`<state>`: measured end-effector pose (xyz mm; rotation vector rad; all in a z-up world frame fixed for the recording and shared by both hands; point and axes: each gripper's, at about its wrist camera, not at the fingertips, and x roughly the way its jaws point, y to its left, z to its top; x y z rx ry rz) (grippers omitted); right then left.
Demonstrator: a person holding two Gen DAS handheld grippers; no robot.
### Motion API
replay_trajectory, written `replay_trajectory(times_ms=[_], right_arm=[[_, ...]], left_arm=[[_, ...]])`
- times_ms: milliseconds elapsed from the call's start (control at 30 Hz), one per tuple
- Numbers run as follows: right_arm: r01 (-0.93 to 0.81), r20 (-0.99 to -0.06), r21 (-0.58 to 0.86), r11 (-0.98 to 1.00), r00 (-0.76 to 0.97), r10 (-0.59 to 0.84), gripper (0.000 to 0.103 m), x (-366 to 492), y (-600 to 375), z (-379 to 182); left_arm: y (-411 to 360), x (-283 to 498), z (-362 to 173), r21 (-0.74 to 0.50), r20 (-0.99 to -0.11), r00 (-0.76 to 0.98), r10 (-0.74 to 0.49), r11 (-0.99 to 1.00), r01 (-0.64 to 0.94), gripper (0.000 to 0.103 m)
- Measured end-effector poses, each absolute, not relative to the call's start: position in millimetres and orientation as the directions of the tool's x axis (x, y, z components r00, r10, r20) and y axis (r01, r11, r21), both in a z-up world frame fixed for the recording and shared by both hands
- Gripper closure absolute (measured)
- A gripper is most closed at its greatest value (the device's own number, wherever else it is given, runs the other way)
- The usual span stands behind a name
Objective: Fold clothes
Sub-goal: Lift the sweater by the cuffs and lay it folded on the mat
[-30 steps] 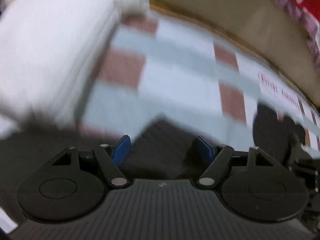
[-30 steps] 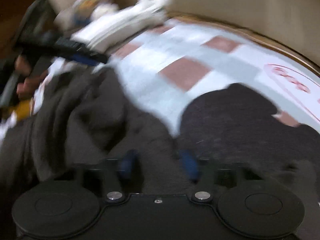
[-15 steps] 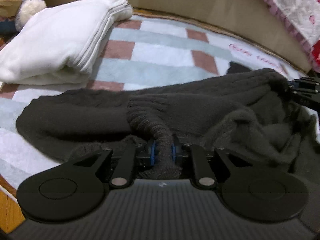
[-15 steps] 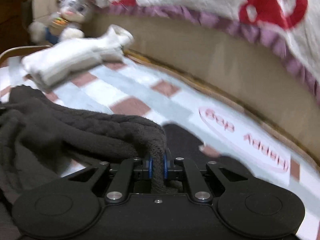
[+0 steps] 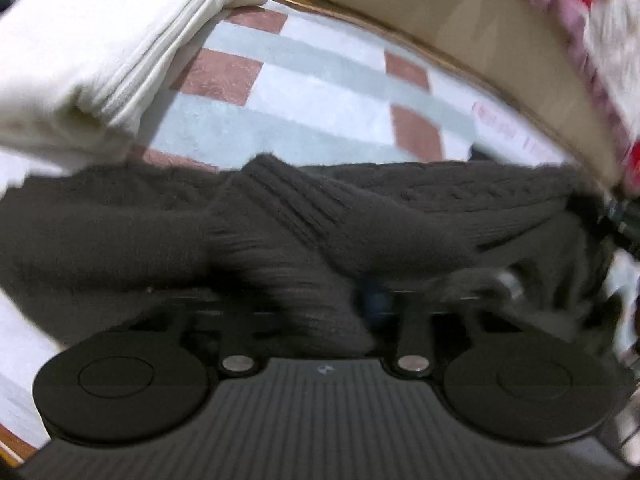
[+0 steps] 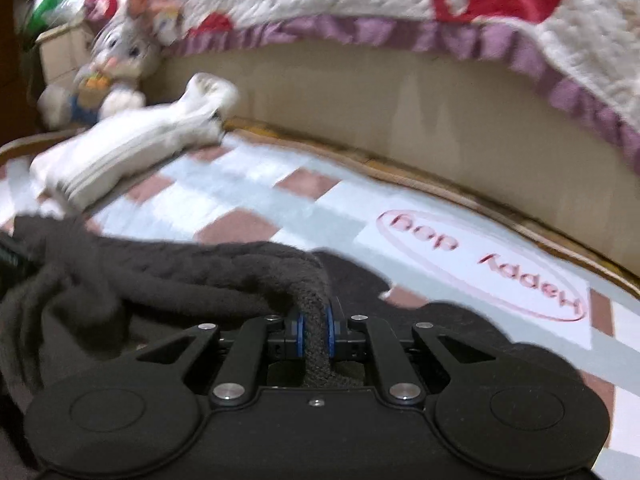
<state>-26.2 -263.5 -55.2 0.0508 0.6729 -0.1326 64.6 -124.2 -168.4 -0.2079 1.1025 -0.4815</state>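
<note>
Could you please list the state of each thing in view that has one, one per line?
Dark sweater: unfolded, bunched, lifted at one edge.
White garment: folded, lying on the checked mat.
Right gripper: shut on the sweater's edge.
Left gripper: blurred, knit across it; grip unclear.
Plush rabbit: upright against the bed.

The sweater (image 5: 360,216) lies on the mat (image 5: 304,92), folded towels (image 5: 100,52) behind-left.
</note>
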Motion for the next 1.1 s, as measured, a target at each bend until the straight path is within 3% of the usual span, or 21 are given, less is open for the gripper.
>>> replay_trajectory(times_ms=[233,433,867,933,967,1000,1033,1100], right_arm=[[0.254,-0.518,-0.092,0.963,0.813,-0.264,0.093,-42.9,-275.4,-25.5],[0.400,-0.457,-0.089,0.912,0.797,-0.394,0.093,-63.5,-333.7,7.9],[0.548,-0.293,-0.296,0.782,0.727,-0.621,0.093,-75.7,-438.5,129.4],[0.548,-0.335,-0.308,0.778,0.703,-0.628,0.091,-52.7,-460.6,133.3],[0.551,-0.375,-0.289,0.783,0.687,-0.622,0.079,-39.9,-475.4,124.0],[0.556,-0.419,-0.261,0.789,0.671,-0.612,0.046,-27.0,-491.2,111.3],[0.563,-0.462,-0.234,0.793,0.653,-0.600,0.035,-14.1,-507.0,98.6],[0.627,-0.548,-0.155,0.764,0.589,-0.594,0.038,-8.0,-531.8,62.3]], left_arm=[[-146.5,52.1,-115.8,-0.109,-0.731,0.598,-0.330,0.921,0.375,0.095],[-135.8,76.3,-61.5,-0.069,-0.623,0.727,-0.286,0.947,0.314,0.095],[-180.0,173.1,-5.0,0.042,-0.505,0.840,-0.200,0.966,0.255,0.095],[-192.8,192.8,-4.3,0.071,-0.490,0.857,-0.159,0.973,0.221,0.086],[-203.9,209.1,-17.4,0.095,-0.510,0.854,-0.105,0.980,0.177,0.065],[-215.3,227.2,-34.3,0.117,-0.546,0.836,-0.054,0.983,0.141,0.042],[-224.2,238.3,-50.4,0.133,-0.586,0.810,-0.019,0.984,0.119,0.043],[-235.6,241.8,-80.1,0.128,-0.659,0.752,-0.001,0.985,0.114,0.044]])
